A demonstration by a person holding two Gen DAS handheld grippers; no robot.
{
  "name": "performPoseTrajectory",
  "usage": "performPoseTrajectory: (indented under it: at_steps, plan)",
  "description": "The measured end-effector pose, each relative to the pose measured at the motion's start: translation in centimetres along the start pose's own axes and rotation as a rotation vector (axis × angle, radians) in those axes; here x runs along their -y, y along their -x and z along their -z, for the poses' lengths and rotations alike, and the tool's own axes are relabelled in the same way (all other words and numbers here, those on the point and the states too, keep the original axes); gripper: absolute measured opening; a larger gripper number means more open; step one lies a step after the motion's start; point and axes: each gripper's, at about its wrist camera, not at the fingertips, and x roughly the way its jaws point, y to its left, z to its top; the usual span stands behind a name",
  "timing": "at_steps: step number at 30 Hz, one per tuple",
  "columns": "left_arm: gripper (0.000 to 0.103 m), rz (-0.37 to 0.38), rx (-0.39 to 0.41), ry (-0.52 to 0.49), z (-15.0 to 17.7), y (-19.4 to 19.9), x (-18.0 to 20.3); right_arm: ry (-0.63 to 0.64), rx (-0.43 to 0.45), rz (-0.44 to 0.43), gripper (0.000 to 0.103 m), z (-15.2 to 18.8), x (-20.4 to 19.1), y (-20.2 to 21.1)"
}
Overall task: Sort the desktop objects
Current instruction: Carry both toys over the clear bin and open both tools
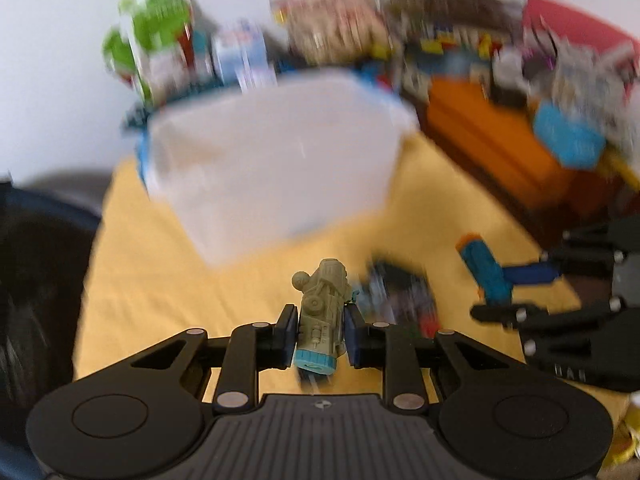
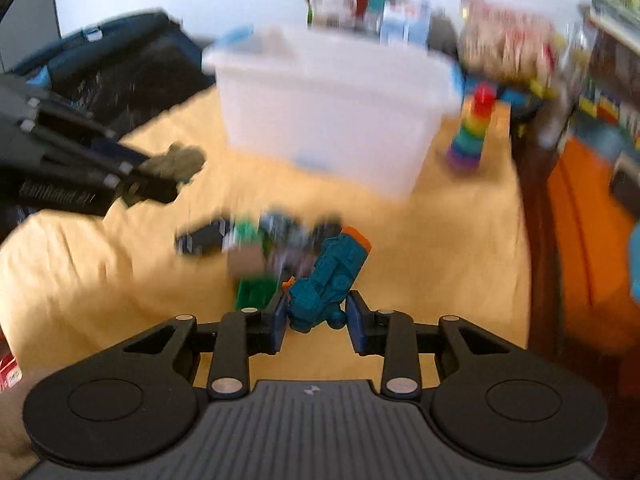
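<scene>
L hand-held gripper [image 1: 319, 334] is closed on an olive-green toy vehicle [image 1: 322, 312] w/ a light-blue end, pinched between both blue pads, nose pointing fwd toward the translucent white bin [image 1: 272, 160]; toy looks lifted off the yellow table [image 1: 160, 280], though blur makes that hard to confirm. R hand-held gripper [image 2: 318, 318] has its jaws narrow around a teal toy vehicle [image 2: 330, 280] w/ an orange tip; L pad touches it, R pad is just beside it, so can't tell if the grip is firm. Teal toy sits tilted, orange end up and away from the gripper, near the table's middle. Just beside it, to its L, a blurred heap of small items [image 2: 260, 240] incl. green blocks. Bin stands toward the table's far edge; a rainbow stacking toy [image 2: 472, 132] stands upright near the bin's R side. Shelves of boxes [image 1: 440, 20] behind, too blurred to read.
</scene>
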Motion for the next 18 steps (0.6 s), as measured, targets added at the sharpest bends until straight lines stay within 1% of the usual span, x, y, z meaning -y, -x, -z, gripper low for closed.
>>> performPoseTrajectory:
  at_steps: [5,8,10,13,18]
  plan:
    - [0.028,-0.091,0.096,0.001,-6.6,-1.3,-1.5,0.047,0.131,0.022,0.035,-6.2,1.5,-0.1]
    - [0.028,-0.114,0.095,0.039,-9.6,-3.5,-2.8,0.044,0.173,0.022,0.035,-9.5,2.7,-1.5]
    - [0.028,-0.138,0.079,0.054,-10.9,-5.5,-3.6,0.019,0.173,0.019,0.035,-11.4,3.6,-2.8]
    - [0.028,-0.157,0.029,0.087,-12.0,-8.4,-4.4,0.000,0.158,0.031,0.035,-13.5,4.5,-5.3]
    - [0.028,-0.159,-0.054,0.100,-12.8,-13.1,-4.7,-0.035,0.101,0.038,0.035,-14.9,6.0,-9.2]
